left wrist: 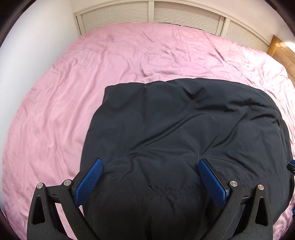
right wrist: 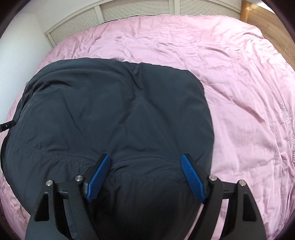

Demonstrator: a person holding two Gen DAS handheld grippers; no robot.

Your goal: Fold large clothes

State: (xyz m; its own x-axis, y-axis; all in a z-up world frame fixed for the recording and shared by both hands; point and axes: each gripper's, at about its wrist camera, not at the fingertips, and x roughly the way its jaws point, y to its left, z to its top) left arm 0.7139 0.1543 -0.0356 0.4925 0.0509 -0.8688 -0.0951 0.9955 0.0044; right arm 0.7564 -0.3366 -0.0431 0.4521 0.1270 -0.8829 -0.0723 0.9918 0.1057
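A dark navy garment [left wrist: 184, 133] is lying bunched in a rounded, already doubled-over heap on the pink bed sheet [left wrist: 55, 110], toward the near edge of the bed and well clear of the slatted headboard [left wrist: 129, 13]. The left gripper [left wrist: 150, 166] and the right gripper [right wrist: 145, 160] are both hovering over its near hem with their jaws spread wide, released and grasping nothing. It looks like a pause between folds; the next move is probably calling for each gripper to drop onto a near corner, pinch the cloth and carry it across evenly.
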